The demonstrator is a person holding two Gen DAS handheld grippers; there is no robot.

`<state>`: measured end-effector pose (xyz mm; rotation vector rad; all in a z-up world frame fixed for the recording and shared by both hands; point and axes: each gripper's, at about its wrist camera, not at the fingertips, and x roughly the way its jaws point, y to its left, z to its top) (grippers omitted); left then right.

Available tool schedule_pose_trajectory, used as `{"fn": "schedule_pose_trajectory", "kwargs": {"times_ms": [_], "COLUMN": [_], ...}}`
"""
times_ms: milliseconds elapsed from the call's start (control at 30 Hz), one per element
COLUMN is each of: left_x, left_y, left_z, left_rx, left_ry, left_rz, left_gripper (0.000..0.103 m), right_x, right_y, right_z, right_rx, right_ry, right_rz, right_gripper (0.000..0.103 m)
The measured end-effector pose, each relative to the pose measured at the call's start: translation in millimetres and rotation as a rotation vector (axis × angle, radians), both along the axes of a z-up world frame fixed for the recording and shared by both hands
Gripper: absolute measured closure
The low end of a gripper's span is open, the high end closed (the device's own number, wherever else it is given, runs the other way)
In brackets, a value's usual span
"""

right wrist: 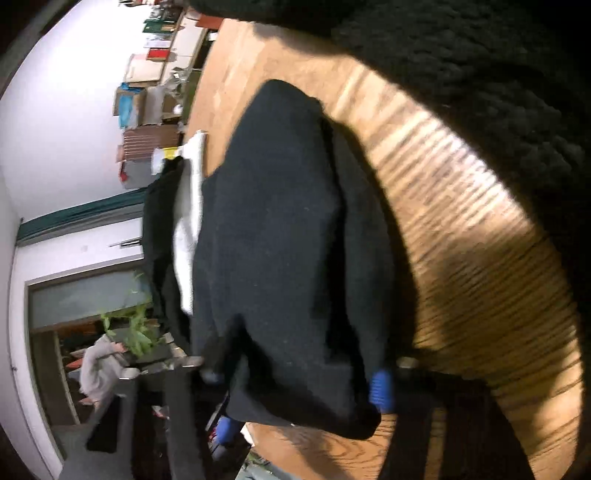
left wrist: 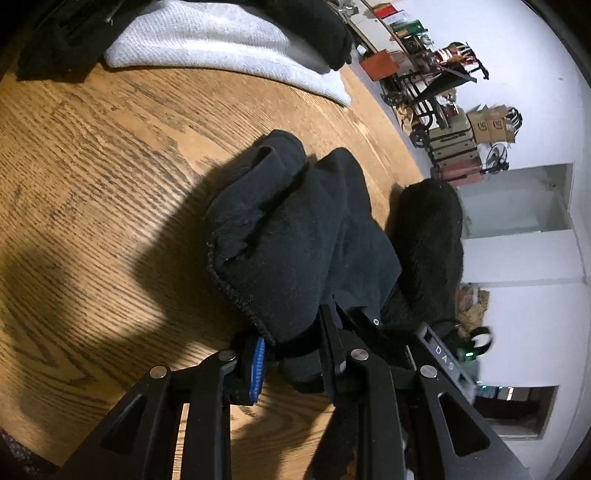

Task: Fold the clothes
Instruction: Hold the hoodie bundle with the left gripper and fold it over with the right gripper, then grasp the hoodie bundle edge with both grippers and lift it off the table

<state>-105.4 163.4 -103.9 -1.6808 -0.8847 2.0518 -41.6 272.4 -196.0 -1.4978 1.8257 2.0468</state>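
Note:
A dark navy garment lies bunched in folds on the wooden table. My left gripper is shut on its near edge, with cloth packed between the blue pad and the other finger. In the right wrist view the same dark garment stretches away from my right gripper. That gripper is shut on its near hem, and its blue pad shows at the cloth's right edge. This view is blurred by motion.
A folded white knit lies at the far side under black clothes. A black fuzzy garment lies right of the navy one and fills the upper right. White cloth lies by the table's edge. A person stands in the background.

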Motion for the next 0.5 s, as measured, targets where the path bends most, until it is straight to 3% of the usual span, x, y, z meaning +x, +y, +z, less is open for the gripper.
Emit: {"fn": "schedule_pose_trajectory", "kwargs": {"times_ms": [133,233,367,500], "left_x": [21,36,57,90], "left_y": [14,24,39,104], "left_z": [38,66,103,108], "left_rx": [-0.021,-0.036,-0.056,-0.045], "left_ry": [0.157,0.275,0.430,0.472], "left_rz": [-0.026,-0.046,-0.074,-0.292], "left_gripper": [0.078,0.078,0.078,0.078], "right_x": [-16,-15,8,64], "right_y": [-20,-28,-19,7], "right_z": [37,83,151,224], "right_rx": [0.240,0.442,0.640,0.829], "right_ry": [0.055,0.160,0.326,0.487], "right_rz": [0.077,0.129,0.132,0.025], "right_gripper": [0.065,0.071,0.073,0.074]}}
